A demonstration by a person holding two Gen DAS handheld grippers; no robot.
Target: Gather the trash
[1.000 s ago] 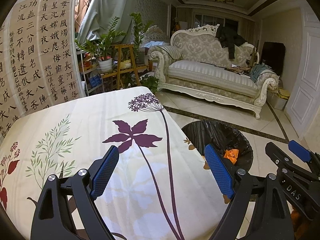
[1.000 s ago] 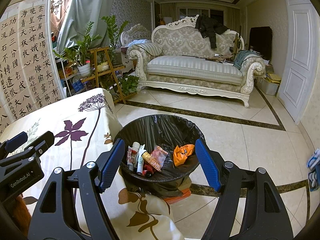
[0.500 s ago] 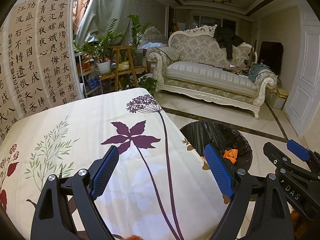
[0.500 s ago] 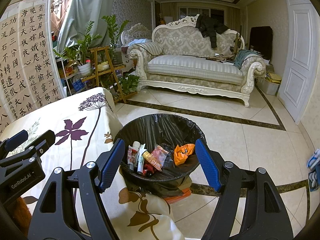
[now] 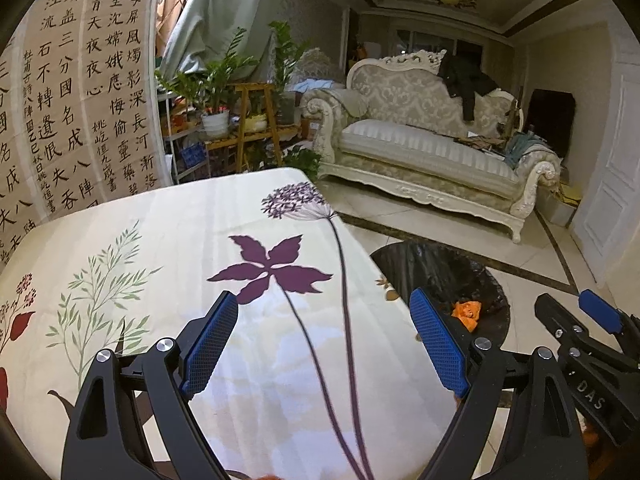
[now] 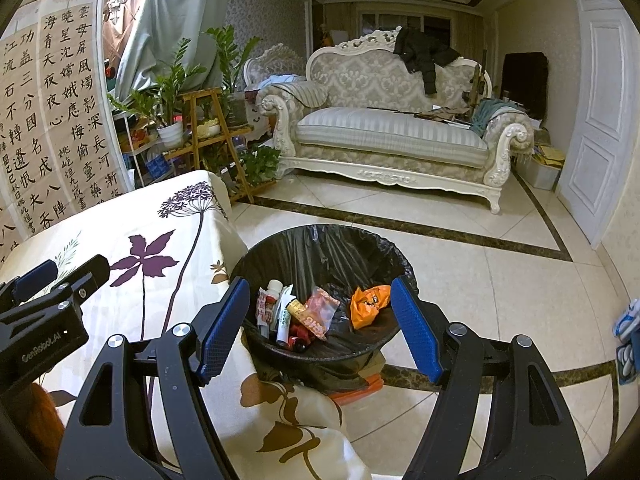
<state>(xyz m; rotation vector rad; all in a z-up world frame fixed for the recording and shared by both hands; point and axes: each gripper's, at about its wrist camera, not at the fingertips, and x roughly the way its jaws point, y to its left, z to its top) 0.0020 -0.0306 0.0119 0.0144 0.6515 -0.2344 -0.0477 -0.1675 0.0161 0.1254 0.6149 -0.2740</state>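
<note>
A trash bin with a black bag (image 6: pixel 384 248) stands on the floor by the table's right edge. Inside lie an orange wrapper (image 6: pixel 368 304), a clear red-print packet (image 6: pixel 320 312), a small white bottle (image 6: pixel 275 286) and tubes. My right gripper (image 6: pixel 320 328) is open and empty, above the bin's near rim. My left gripper (image 5: pixel 328 348) is open and empty over the flowered tablecloth (image 5: pixel 200 240). The bin (image 5: pixel 480 276) and orange wrapper (image 5: pixel 466 314) show to its right, as does the right gripper's side (image 5: pixel 592 336).
The table with the flowered cloth (image 6: pixel 132 224) fills the left. A white sofa (image 6: pixel 392 136) stands at the back, plants on a wooden stand (image 6: pixel 200 120) at the back left, a calligraphy screen (image 5: pixel 72 100) at the left. An orange box (image 6: pixel 360 388) sits under the bin.
Both grippers have shifted only slightly; the left view has drifted a little. Both stay open and empty. The bin's contents have not moved.
</note>
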